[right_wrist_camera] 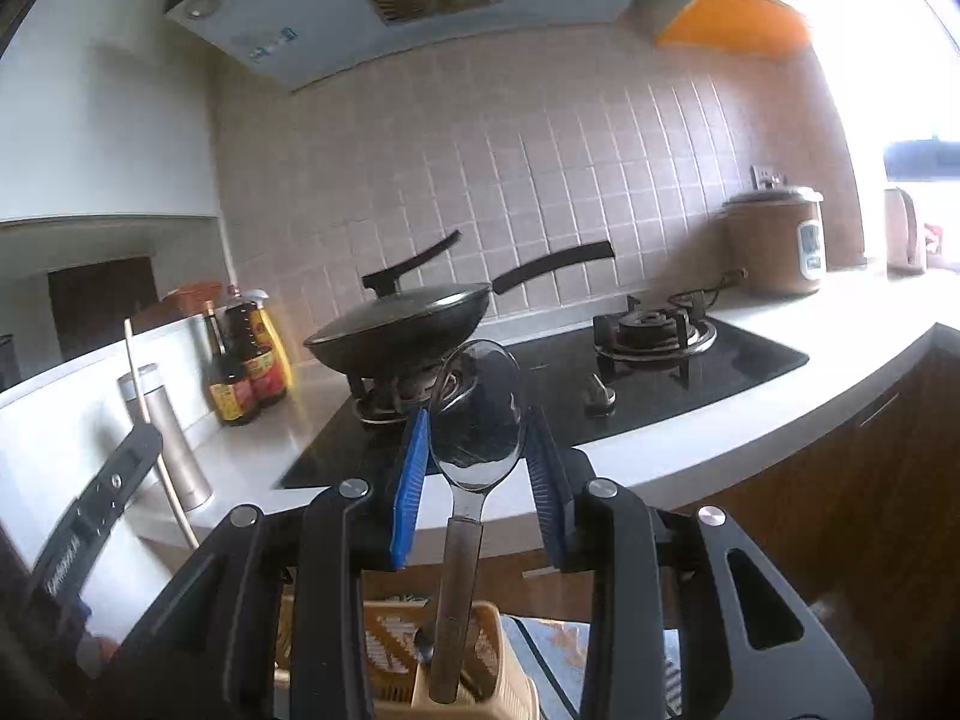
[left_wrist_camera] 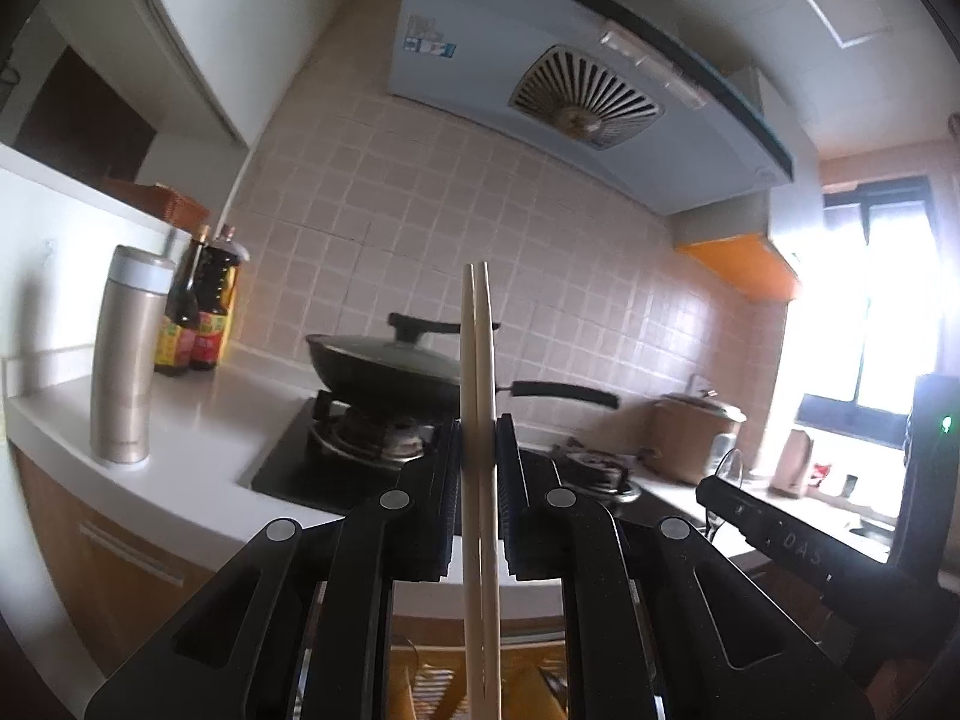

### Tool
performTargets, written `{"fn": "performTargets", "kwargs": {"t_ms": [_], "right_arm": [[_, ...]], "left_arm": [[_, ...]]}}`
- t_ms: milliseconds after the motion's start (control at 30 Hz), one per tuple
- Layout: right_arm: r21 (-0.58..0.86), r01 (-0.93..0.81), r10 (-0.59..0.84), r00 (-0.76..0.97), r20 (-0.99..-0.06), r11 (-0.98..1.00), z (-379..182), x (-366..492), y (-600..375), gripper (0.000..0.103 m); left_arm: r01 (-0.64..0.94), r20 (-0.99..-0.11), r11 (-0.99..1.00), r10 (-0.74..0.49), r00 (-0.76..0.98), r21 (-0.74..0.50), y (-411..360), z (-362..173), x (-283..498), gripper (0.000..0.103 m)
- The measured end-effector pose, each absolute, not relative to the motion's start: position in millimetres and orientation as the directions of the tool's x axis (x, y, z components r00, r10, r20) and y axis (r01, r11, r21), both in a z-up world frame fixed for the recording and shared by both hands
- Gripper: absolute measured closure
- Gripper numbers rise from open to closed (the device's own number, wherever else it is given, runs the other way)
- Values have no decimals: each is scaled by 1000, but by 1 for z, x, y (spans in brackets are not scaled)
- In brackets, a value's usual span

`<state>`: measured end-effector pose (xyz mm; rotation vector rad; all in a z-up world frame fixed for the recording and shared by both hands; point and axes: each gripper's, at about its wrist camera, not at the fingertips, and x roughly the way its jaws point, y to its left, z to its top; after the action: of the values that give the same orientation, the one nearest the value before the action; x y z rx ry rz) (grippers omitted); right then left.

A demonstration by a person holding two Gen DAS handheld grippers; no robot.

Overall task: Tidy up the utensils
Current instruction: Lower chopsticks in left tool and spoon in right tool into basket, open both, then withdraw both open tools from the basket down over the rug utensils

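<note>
Chopsticks (left_wrist_camera: 479,450), two, pale wood, slender and straight, stood upright and side by side, pinched between the ridged blue pads of the left gripper (left_wrist_camera: 479,468), whose jaws were pressed onto them; the lower ends ran down toward a woven yellow basket (left_wrist_camera: 528,684) under the gripper. Spoon (right_wrist_camera: 480,420), one, polished metal with an oval bowl and a dark handle, stood bowl-up in one compartment of the utensil basket (right_wrist_camera: 480,630), a tan plastic lattice; which compartment could not be told. Right gripper (right_wrist_camera: 480,462), jaws spread, flanked the spoon's bowl with a gap on each side, pads not touching it. Counter (right_wrist_camera: 840,324), one, white and smooth with a rounded front edge, carried a black glass hob (right_wrist_camera: 750,360) with two ringed burners. Frying pan (right_wrist_camera: 402,324), one, dark, lidded, with two long black handles, sat on the left burner; the right burner (right_wrist_camera: 654,324) stood bare. Flask (left_wrist_camera: 129,354), one, brushed champagne metal, cylindrical, stood near the counter's left front corner, with open surface between it and the hob. Sauce bottles (left_wrist_camera: 201,312), two, dark with red-and-yellow labels, stood touching each other by the wall. Rice cooker (right_wrist_camera: 774,240), one, brown, rounded, sat at the right rear beyond open counter. Extractor hood (left_wrist_camera: 540,102), one, pale, with a radial vent grille, hung above pink square tiling.
</note>
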<state>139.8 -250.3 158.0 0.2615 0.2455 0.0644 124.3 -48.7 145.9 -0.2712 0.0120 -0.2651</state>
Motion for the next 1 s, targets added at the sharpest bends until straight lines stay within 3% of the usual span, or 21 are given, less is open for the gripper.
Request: {"fn": "performTargets", "kwargs": {"t_ms": [233,433,500,533,567,833,1000], "right_arm": [[117,-15,40,976,-214,993,123,146,-219,73],[165,-34,76,965,-252,986,101,137,-224,73],[175,-49,94,962,-258,983,99,131,-227,62],[178,-58,104,961,-258,982,98,127,-228,48],[182,-69,115,960,-256,981,99,122,-230,40],[177,-103,153,944,-292,979,111,69,-237,40],[143,-99,148,907,-395,985,109,37,-243,40]], "left_arm": [[203,-18,952,-213,977,-231,-64,117,142,93],[199,-50,954,-215,975,-226,-61,103,142,91],[216,-58,949,-235,970,-232,-54,102,137,78],[221,-56,947,-240,969,-233,-50,103,133,74],[230,-52,945,-248,967,-233,-47,104,127,71],[268,-70,941,-287,955,-205,-26,119,77,60],[300,-145,930,-333,932,-211,-14,120,49,59]]}}
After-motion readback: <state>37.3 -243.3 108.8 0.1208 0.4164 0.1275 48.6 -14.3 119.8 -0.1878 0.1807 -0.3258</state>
